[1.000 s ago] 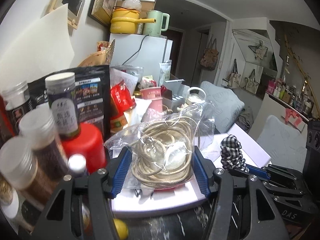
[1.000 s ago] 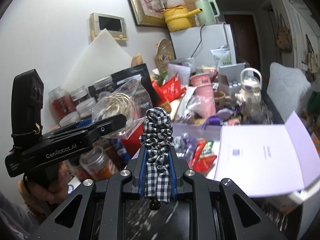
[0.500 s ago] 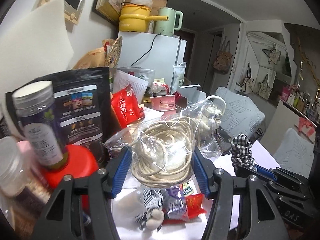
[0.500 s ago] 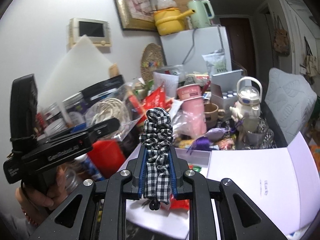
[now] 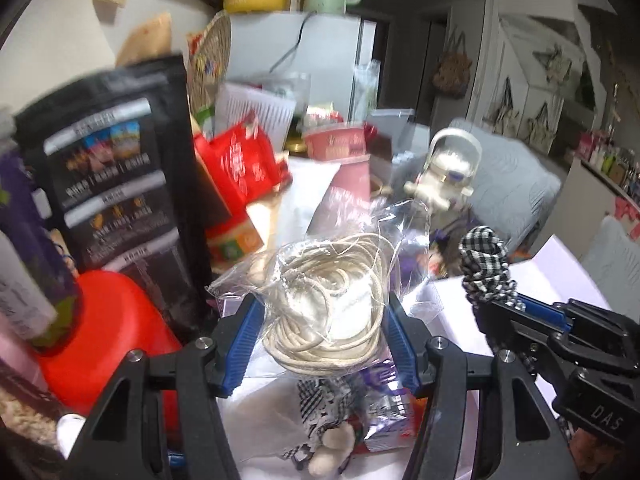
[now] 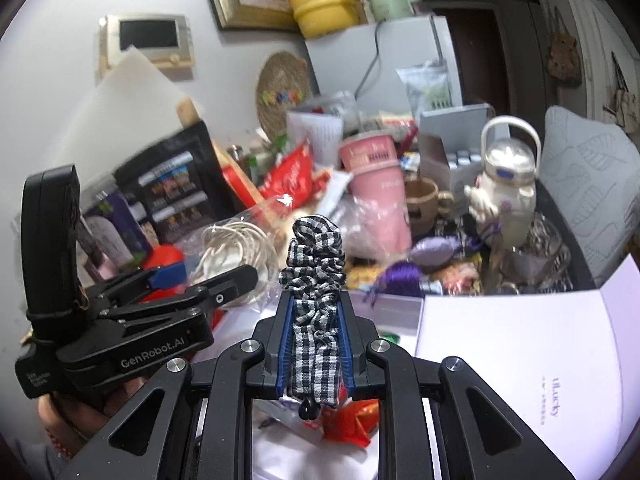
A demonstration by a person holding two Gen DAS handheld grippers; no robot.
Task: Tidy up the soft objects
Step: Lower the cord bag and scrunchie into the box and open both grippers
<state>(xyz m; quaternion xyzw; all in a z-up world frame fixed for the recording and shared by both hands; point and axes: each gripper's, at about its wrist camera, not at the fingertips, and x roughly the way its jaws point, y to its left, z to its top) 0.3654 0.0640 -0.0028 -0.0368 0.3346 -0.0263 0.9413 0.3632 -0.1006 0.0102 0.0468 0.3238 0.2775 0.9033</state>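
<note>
My left gripper (image 5: 322, 344) is shut on a clear plastic bag of coiled cream cord (image 5: 328, 304); the blue pads press the coil on both sides. The same bag of cord (image 6: 236, 248) and the left gripper (image 6: 208, 280) show at the left of the right wrist view. My right gripper (image 6: 314, 344) is shut on a black-and-white checked scrunchie (image 6: 314, 276) that stands upright above the fingertips; this scrunchie (image 5: 486, 268) shows at the right of the left wrist view. Both grippers hover over an open white box (image 6: 520, 344), where a checked cloth piece (image 5: 320, 404) and snack packets lie.
The table is crowded: a red lid (image 5: 108, 332), a black snack pouch (image 5: 116, 168), a pink cup (image 6: 376, 184), a white teapot (image 6: 508, 176), purple items (image 6: 432, 248). A white fridge (image 6: 380, 68) carries a yellow pot and a green kettle. A hand (image 6: 92, 412) holds the left gripper.
Both grippers have moved forward and lower over the cluttered table, each keeping its hold. The open white box with its contents now lies below them, and the jars at left have slid out of view.
</note>
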